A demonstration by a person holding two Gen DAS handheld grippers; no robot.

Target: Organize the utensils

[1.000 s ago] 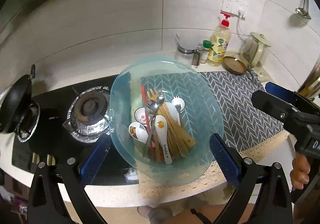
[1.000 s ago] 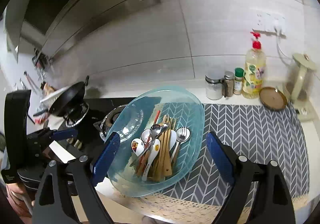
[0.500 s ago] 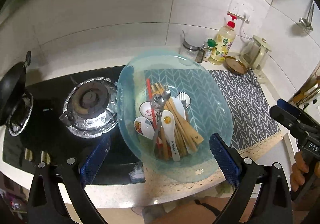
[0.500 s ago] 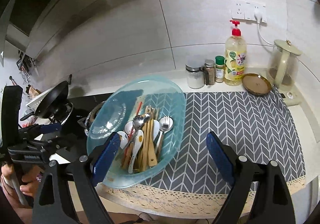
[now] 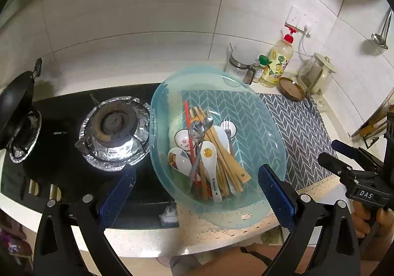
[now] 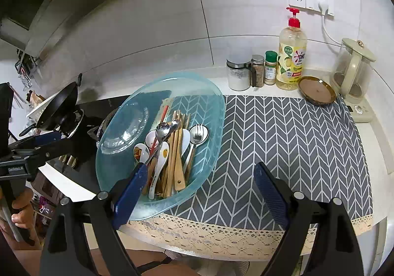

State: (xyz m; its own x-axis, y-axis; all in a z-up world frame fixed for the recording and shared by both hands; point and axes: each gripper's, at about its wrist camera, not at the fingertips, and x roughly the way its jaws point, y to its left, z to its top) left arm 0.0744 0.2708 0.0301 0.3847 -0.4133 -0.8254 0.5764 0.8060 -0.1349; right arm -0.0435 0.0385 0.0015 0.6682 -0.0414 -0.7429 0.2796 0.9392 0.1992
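Lying in a see-through blue basin (image 6: 211,128), the utensils (image 6: 172,153) form one loose bundle whose long axis runs from the table's near edge toward the tiled wall. Spoon bowls and the fork (image 6: 197,134) head point toward the wall; the handle ends point toward the front edge. The wooden pieces (image 5: 221,150) lie nearly parallel, with white ceramic spoons (image 5: 209,160) and metal spoons (image 5: 202,126) on top of them.

The basin is oval and sits at the left end of the patterned mat (image 6: 295,143), its left side over the stove (image 5: 69,160) edge and just beside the foil-lined burner (image 5: 115,135). Its near rim almost reaches the front edge of the table (image 6: 197,234).

To the right of the basin the mat is bare up to the row of jars (image 6: 256,71), soap bottle (image 6: 291,54), small brown dish (image 6: 316,90) and kettle (image 6: 352,71) along the wall.

The left gripper (image 5: 197,194) hangs before the basin with its fingers spread wide, holding nothing. The right gripper (image 6: 202,192) is likewise wide apart and empty, its left finger (image 6: 130,192) overlapping the basin's near rim in view.
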